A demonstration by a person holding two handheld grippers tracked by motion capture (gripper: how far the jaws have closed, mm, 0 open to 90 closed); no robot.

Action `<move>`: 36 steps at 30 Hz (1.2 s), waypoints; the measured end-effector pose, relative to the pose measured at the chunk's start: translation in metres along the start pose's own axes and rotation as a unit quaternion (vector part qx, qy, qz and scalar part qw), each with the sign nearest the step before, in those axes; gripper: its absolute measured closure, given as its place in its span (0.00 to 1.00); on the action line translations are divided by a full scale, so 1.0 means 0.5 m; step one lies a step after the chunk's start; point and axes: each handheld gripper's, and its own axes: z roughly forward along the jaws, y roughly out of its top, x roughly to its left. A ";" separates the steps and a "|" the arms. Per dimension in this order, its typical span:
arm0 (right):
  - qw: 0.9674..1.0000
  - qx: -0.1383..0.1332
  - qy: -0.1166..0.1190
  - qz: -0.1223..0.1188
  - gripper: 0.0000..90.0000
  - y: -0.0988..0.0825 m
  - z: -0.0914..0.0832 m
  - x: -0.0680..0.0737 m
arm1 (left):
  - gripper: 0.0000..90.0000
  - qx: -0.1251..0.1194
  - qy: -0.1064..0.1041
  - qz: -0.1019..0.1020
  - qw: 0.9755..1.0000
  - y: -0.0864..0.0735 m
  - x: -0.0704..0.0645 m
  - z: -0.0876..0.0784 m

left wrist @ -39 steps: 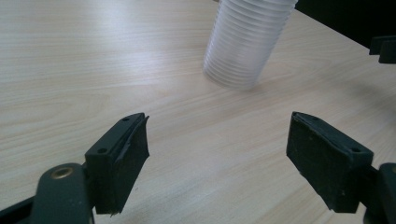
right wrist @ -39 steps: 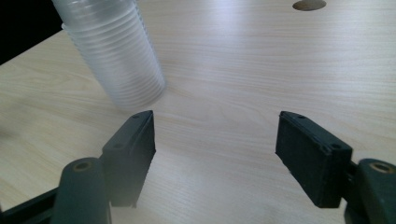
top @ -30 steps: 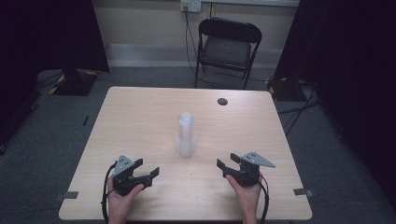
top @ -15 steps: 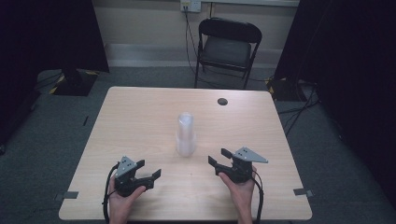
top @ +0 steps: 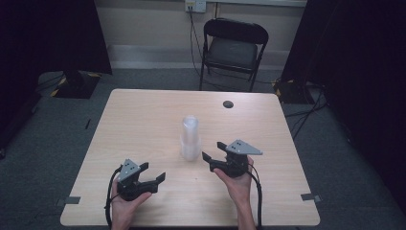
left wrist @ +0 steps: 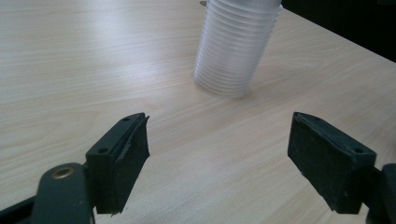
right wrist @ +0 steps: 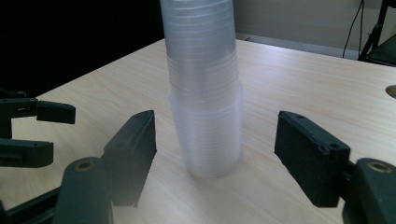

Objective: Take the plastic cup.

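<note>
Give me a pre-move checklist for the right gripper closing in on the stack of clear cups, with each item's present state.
1. Stack of clear cups stands upright on the table: ok.
2. Right gripper jaws, which have just been opening, stand apart with nothing pressed between them: ok.
3. Stack lined up between the right jaws in the right gripper view: ok.
4. Jaw gap wider than the stack: ok, narrowly.
5. Left gripper open and clear of the stack: ok.
6. Whether the cups will separate cleanly: cannot tell.
</note>
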 end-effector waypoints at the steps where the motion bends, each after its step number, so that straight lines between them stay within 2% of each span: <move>1: 1.000 0.002 -0.001 -0.002 0.32 0.004 0.004 0.002 | 0.23 0.000 -0.001 0.003 1.000 0.000 -0.001 0.000; 9: 0.999 0.002 0.000 -0.033 0.29 0.043 0.037 0.009 | 0.23 -0.011 0.002 0.015 1.000 0.007 -0.009 -0.003; 19: 0.999 0.005 0.019 -0.045 0.27 0.084 0.093 0.001 | 0.23 -0.007 -0.001 0.022 1.000 0.005 -0.015 0.003; 36: 0.997 0.004 0.032 -0.065 0.27 0.109 0.152 0.006 | 0.23 -0.012 -0.006 0.020 1.000 0.008 -0.015 0.001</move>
